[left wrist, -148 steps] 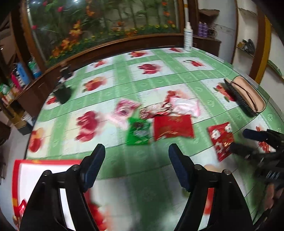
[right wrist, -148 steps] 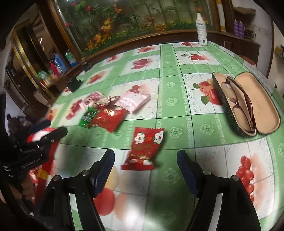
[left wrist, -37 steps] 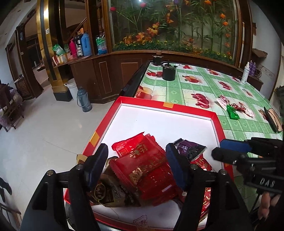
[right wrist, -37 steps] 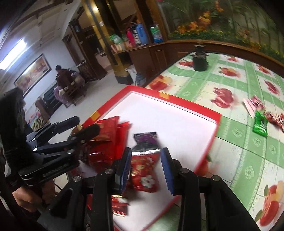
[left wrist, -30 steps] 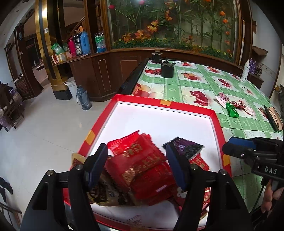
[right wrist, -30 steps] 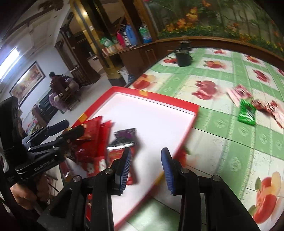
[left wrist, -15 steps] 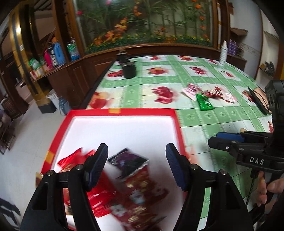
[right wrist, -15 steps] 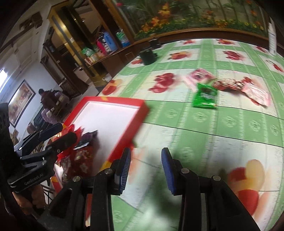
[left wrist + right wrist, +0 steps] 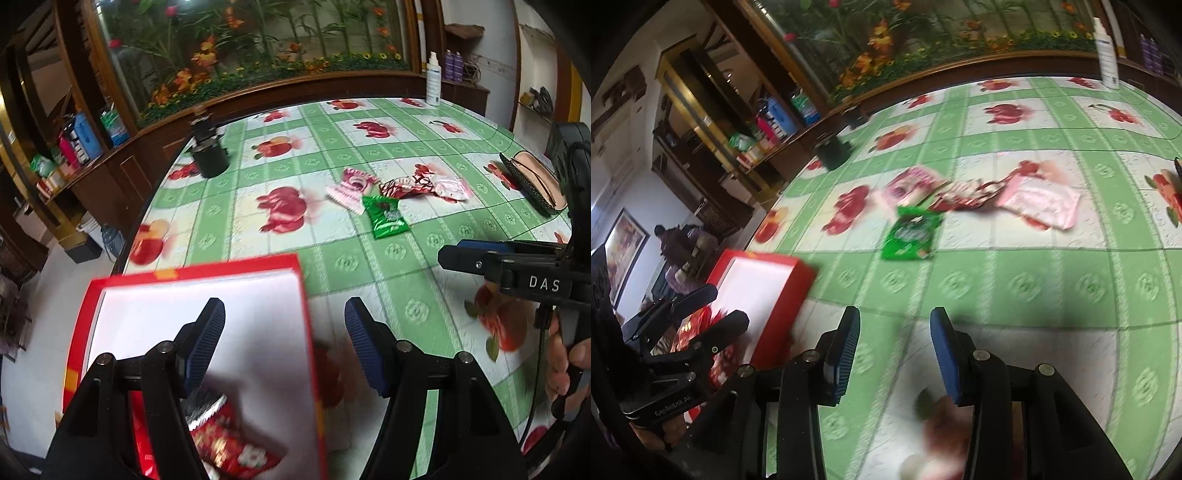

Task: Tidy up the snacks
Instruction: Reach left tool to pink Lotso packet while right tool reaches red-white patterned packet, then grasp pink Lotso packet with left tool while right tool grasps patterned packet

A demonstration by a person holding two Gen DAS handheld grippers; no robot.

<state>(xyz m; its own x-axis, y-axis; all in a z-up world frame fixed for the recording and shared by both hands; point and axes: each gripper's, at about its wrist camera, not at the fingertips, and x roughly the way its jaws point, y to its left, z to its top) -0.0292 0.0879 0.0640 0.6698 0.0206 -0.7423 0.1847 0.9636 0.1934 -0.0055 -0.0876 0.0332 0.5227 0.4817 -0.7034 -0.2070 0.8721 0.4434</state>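
Observation:
A red box with a white inside [image 9: 184, 317] sits at the table's near left corner and holds red snack packets [image 9: 229, 443]. My left gripper [image 9: 284, 343] is open and empty above the box's right wall. My right gripper [image 9: 894, 350] is open and empty over the tablecloth, right of the box [image 9: 783, 295]. On the table lie a green packet [image 9: 386, 218] [image 9: 910, 234], a pink striped packet [image 9: 351, 186] [image 9: 910, 184], a red-white wrapper [image 9: 406, 184] [image 9: 971, 194] and a pale pink packet [image 9: 452, 188] [image 9: 1039, 201].
A black pot [image 9: 210, 157] stands at the table's far left edge. An open glasses case [image 9: 532, 182] lies at the right. A white spray bottle [image 9: 433, 79] stands at the far edge. The green fruit-print tablecloth [image 9: 406, 280] covers the table.
Both grippers have swung right, away from the box and toward the loose packets. The snacks dropped in the box have slid to the bottom of the left view.

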